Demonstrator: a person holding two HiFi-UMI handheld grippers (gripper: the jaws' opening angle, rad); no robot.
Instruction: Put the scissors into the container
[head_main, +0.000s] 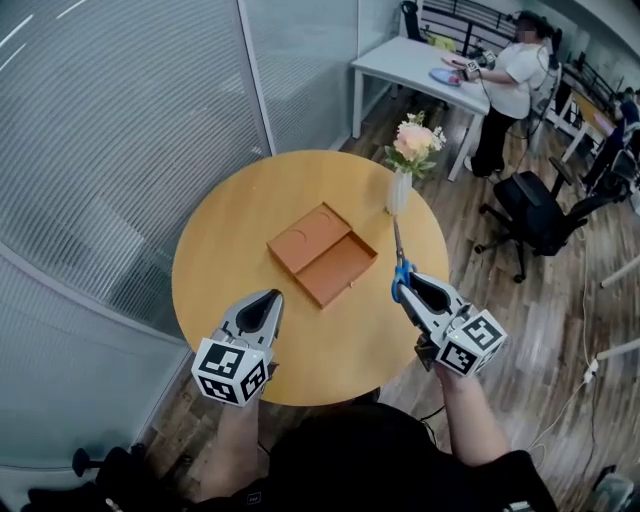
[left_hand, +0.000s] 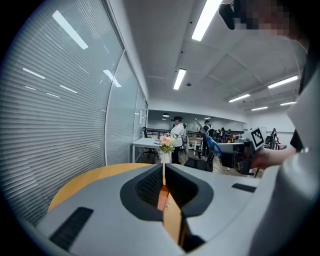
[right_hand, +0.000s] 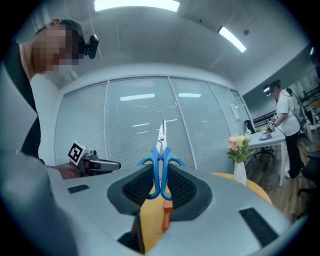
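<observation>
A flat orange container (head_main: 337, 268) lies open in the middle of the round wooden table (head_main: 230, 240), its lid (head_main: 307, 237) beside it. My right gripper (head_main: 408, 283) hovers over the table's right edge, shut on the blue-handled scissors (head_main: 398, 255). In the right gripper view the scissors (right_hand: 161, 155) stand upright between the pads, blades pointing away. My left gripper (head_main: 264, 304) hangs over the table's near side, left of the container, with its jaws together and nothing in them (left_hand: 163, 185).
A white vase of pink flowers (head_main: 407, 165) stands at the table's far right edge, just beyond the scissors' tips. A glass wall with blinds (head_main: 120, 130) curves along the left. A white desk (head_main: 420, 65), a standing person (head_main: 510, 90) and a black office chair (head_main: 545, 215) are behind.
</observation>
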